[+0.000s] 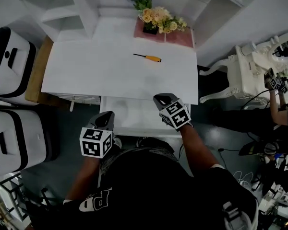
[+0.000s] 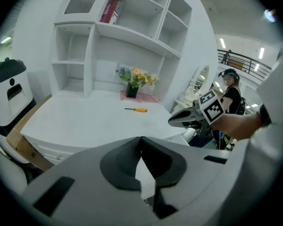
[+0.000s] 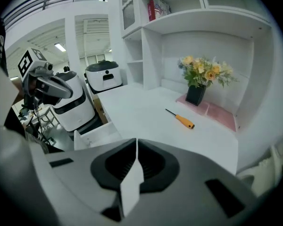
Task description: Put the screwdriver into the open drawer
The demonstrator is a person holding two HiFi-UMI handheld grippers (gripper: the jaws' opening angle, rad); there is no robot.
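Screwdriver (image 1: 149,57) on desk (image 1: 86,66), long axis left-right (orange handle right); tip left

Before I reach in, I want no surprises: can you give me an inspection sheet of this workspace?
Surface: white desk beneath shelves.
Job's things: screwdriver lying on the desk, untouched; open drawer below the front edge.
Clutter: flower pot on a pink mat at the back.
Grippers: left gripper and right gripper both shut, empty, near the drawer.
Cables: dark cable on the floor at right.
Surroundings: white machines at left; another person at right.
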